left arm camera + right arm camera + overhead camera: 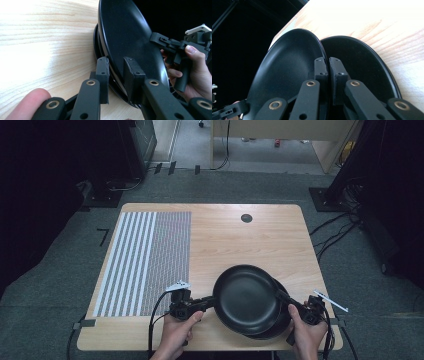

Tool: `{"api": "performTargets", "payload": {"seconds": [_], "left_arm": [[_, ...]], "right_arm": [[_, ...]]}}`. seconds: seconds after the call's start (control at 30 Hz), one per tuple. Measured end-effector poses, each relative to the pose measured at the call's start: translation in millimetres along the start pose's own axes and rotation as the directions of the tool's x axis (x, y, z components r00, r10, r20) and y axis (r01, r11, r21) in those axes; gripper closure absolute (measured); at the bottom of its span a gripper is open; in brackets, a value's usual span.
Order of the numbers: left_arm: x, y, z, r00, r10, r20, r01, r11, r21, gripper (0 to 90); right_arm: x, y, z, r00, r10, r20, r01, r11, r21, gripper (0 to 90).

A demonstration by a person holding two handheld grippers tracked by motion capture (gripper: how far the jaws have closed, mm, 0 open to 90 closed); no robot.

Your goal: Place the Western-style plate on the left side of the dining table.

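Two black plates lie stacked near the table's front right. The upper plate [246, 299] [125, 32] [287, 70] is tilted off the lower plate [277, 330] [95, 37] [362, 62]. My left gripper [212, 301] [116, 61] is shut on the upper plate's left rim, one pad inside and one underneath. On the opposite rim, my right gripper [281, 295] [327, 60] is shut too, its pads nearly together. In the left gripper view the right gripper [157, 38] and its hand [197, 67] appear behind the plate.
The wooden table [240, 240] carries a striped and checked mat [145, 260] on its left half and a dark round grommet [246, 218] at the back. Its front edge runs just below the plates. Grey carpet with cables and dark stands surrounds it.
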State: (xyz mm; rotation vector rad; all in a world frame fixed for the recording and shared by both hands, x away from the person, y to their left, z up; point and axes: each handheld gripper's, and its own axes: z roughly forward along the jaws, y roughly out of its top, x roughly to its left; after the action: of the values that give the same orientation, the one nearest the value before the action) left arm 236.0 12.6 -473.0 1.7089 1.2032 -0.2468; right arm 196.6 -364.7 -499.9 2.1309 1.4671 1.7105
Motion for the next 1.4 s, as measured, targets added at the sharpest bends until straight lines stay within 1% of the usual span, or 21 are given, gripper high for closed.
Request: {"api": "performTargets", "payload": {"seconds": [0.17, 0.4, 0.6, 0.73, 0.83, 1.03, 1.17, 1.3, 1.4], "left_arm": [[0.6, 1.8, -3.2, 1.0, 0.0, -0.007, 0.0, 1.0, -0.003, 75.9], [1.1, 8.7, -13.4, 1.0, -0.001, -0.009, 0.001, 0.9998, -0.019, 75.7], [3.8, 15.2, -24.6, 0.9995, 0.005, -0.03, -0.006, 0.9993, -0.037, 75.7], [8.6, 19.8, -33.1, 0.9992, 0.0, -0.04, -0.002, 0.9988, -0.049, 75.7], [12.2, 24.0, -40.5, 0.9988, 0.002, -0.05, -0.005, 0.9982, -0.06, 75.6], [22.9, 32.3, -57.1, 0.9986, -0.01, -0.052, 0.006, 0.9973, -0.073, 75.6], [28.5, 36.7, -67.0, 0.9978, -0.012, -0.065, 0.006, 0.9964, -0.085, 75.6], [35.8, 41.6, -77.6, 0.9961, -0.008, -0.088, 0.001, 0.996, -0.089, 75.6], [42.4, 44.9, -85.7, 0.9958, -0.015, -0.09, 0.006, 0.9951, -0.099, 75.5]], "right_arm": [[7.0, 4.1, 1.6, 0.9999, -0.017, 0.0, 0.017, 1.0, 0.001, 86.3], [13.1, 7.2, 8.4, 0.9998, -0.008, -0.019, 0.009, 1.0, 0.01, 86.3], [23.7, 10.1, 18.2, 0.9992, -0.019, -0.035, 0.019, 1.0, 0.008, 86.1], [34.9, 13.0, 27.7, 0.9987, -0.03, -0.041, 0.03, 0.999, 0.015, 86.2], [42.4, 15.5, 34.0, 0.998, -0.043, -0.047, 0.043, 0.999, 0.016, 86.1], [60.1, 17.9, 48.8, 0.9968, -0.056, -0.058, 0.057, 0.998, 0.024, 86.2], [70.2, 17.9, 60.6, 0.996, -0.057, -0.068, 0.06, 0.998, 0.034, 86.2], [81.0, 18.5, 72.3, 0.9947, -0.066, -0.079, 0.07, 0.997, 0.041, 86.2], [91.0, 19.2, 82.2, 0.9934, -0.077, -0.085, 0.082, 0.995, 0.05, 86.2]]}}
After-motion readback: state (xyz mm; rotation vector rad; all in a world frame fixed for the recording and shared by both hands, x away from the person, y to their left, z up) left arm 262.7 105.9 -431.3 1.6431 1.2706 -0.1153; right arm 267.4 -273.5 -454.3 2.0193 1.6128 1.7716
